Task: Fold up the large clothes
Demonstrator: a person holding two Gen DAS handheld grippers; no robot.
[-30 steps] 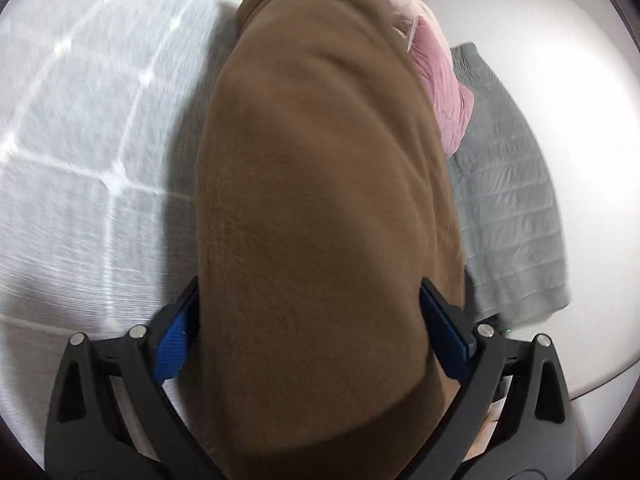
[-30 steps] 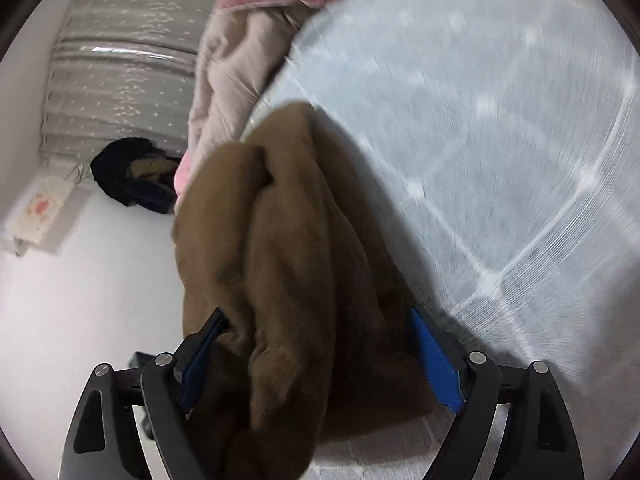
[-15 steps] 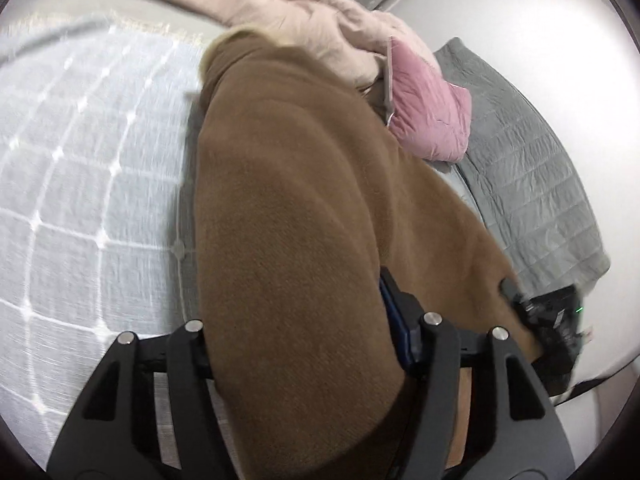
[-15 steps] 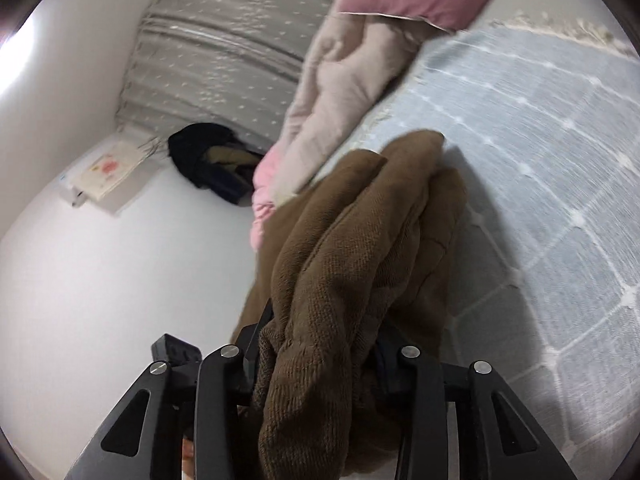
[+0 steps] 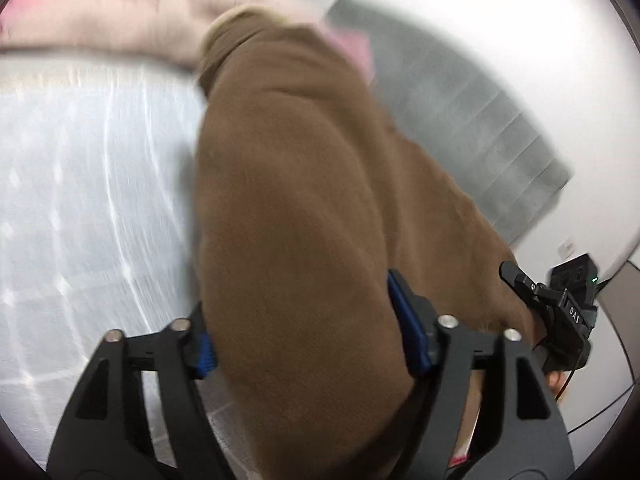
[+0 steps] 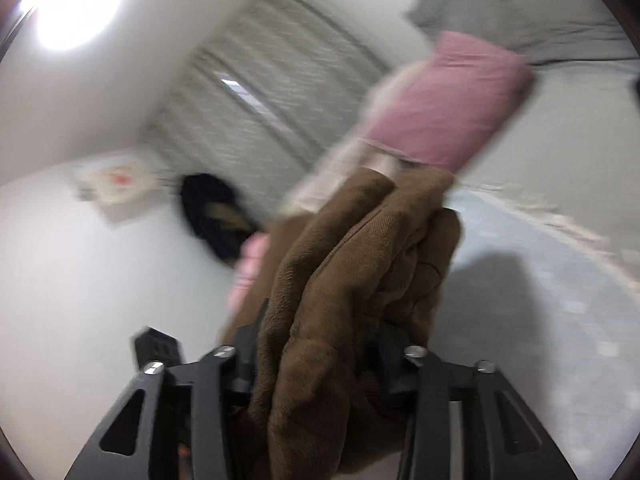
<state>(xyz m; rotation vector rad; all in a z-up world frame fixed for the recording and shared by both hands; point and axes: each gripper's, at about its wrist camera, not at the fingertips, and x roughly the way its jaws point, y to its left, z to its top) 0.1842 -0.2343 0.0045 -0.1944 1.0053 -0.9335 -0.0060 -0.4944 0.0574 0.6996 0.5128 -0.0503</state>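
A bulky brown fleece garment fills the middle of the left wrist view and hangs lifted above the pale checked bedspread. My left gripper grips a thick fold of it, its blue pads pressed into both sides while the jaws are opening. In the right wrist view the brown garment bunches up between the fingers of my right gripper, which holds it as its jaws are opening too. The right gripper's body shows at the garment's far right edge.
A pink pillow and a pale pink blanket lie at the head of the bed. A grey quilted cover hangs beside it. A dark bundle and a paper sheet lie on the white floor near grey curtains.
Both grippers closed from wide open onto the brown garment, then rose with it and rolled. Since half a second ago both sets of jaws stand a little wider.
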